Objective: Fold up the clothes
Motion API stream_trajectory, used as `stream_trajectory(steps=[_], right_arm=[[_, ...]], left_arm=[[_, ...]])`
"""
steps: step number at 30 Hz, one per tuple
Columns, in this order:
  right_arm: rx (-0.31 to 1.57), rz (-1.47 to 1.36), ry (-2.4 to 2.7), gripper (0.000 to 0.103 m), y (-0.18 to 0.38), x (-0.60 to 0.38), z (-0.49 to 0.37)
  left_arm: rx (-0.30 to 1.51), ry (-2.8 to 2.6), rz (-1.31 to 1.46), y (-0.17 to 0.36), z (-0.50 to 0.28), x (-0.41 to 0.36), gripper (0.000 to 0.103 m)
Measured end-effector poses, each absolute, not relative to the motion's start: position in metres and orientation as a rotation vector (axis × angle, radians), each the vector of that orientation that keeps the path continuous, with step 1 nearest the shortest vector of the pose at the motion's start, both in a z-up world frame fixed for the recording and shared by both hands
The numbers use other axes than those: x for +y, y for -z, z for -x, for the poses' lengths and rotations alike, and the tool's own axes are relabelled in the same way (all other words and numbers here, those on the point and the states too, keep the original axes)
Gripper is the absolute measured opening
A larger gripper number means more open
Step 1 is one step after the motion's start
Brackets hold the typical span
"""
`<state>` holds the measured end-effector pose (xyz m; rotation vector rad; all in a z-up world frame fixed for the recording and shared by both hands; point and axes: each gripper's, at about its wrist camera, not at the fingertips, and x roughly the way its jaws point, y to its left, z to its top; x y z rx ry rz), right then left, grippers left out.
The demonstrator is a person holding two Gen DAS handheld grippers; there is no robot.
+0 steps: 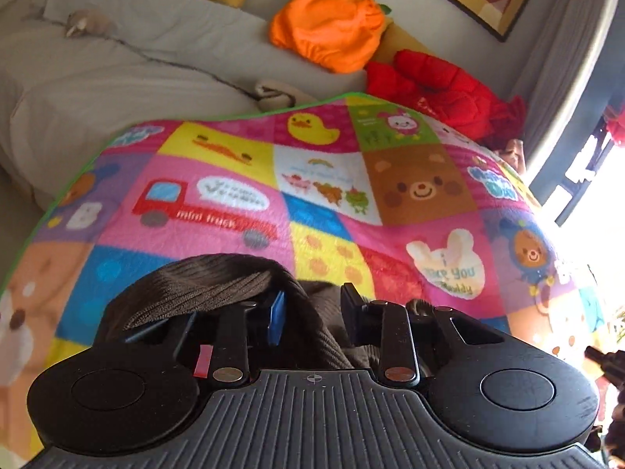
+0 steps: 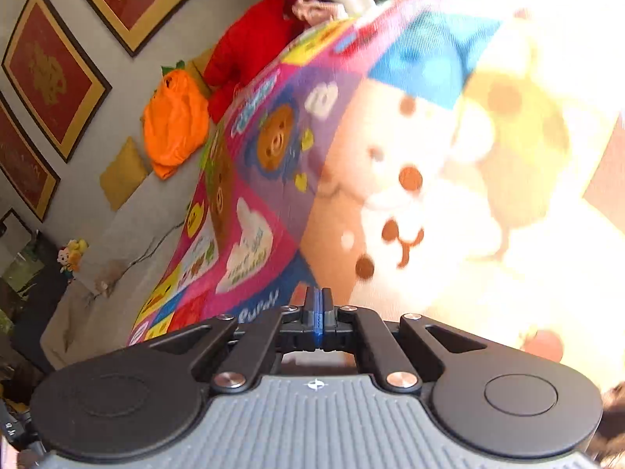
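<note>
The fold is at an early stage: the dark brown ribbed garment point(image 1: 218, 289) lies bunched on the patchwork blanket point(image 1: 242, 179), draped over the partly spread left gripper point(image 1: 312, 308), while the right gripper point(image 2: 319, 312), pressed together, holds nothing visible.

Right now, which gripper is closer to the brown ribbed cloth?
Left. The left gripper has the brown ribbed cloth bunched between its fingers. The right gripper is shut over the colourful cartoon blanket, with no brown cloth at its fingertips.
</note>
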<state>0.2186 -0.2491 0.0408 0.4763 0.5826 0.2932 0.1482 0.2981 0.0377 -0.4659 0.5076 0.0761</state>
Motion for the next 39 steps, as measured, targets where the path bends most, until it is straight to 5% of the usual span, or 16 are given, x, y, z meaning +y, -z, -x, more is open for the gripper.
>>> stream_trajectory(steps=[5,8,9,16,18,22,25,26,27,29,33,39], right_arm=[[0.581,-0.288,-0.348,0.008,-0.085,-0.249,-0.220],[0.748,-0.297,-0.506,0.046,-0.065,-0.231,-0.187],[0.815,-0.348,-0.554,0.051,-0.053,-0.228,-0.176],[1.156,-0.895,-0.583,0.052,0.035,-0.237,-0.154],[1.071,-0.891,-0.510,0.030,0.032,-0.246,-0.164],[0.698,-0.466,-0.275,0.028,-0.018,-0.261,-0.184],[0.615,-0.284,-0.283,0.028,-0.044,-0.259,-0.175],[0.631,-0.245,-0.354,0.036,-0.047,-0.252,-0.166],[0.659,-0.209,-0.428,0.054,-0.048,-0.242,-0.157],[0.766,-0.148,-0.594,0.065,-0.041,-0.213,-0.136],[0.995,-0.110,-0.894,0.065,-0.019,-0.147,-0.102],[1.023,0.010,-1.086,0.070,-0.015,-0.088,-0.067]], left_arm=[[0.524,-0.061,0.494,-0.041,-0.166,0.293,0.043],[0.539,-0.017,0.517,-0.033,-0.156,0.288,0.057],[0.543,-0.007,0.519,-0.032,-0.152,0.286,0.059],[0.528,0.094,0.536,-0.041,-0.143,0.282,0.081],[0.542,0.123,0.562,-0.043,-0.145,0.279,0.083],[0.587,0.177,0.596,-0.040,-0.146,0.273,0.090],[0.622,0.211,0.578,-0.031,-0.136,0.265,0.095],[0.631,0.206,0.562,-0.028,-0.134,0.262,0.095],[0.641,0.200,0.545,-0.025,-0.132,0.259,0.095],[0.654,0.188,0.523,-0.021,-0.129,0.254,0.095],[0.650,0.188,0.526,-0.026,-0.118,0.250,0.095],[0.594,0.177,0.470,-0.048,-0.080,0.239,0.098]])
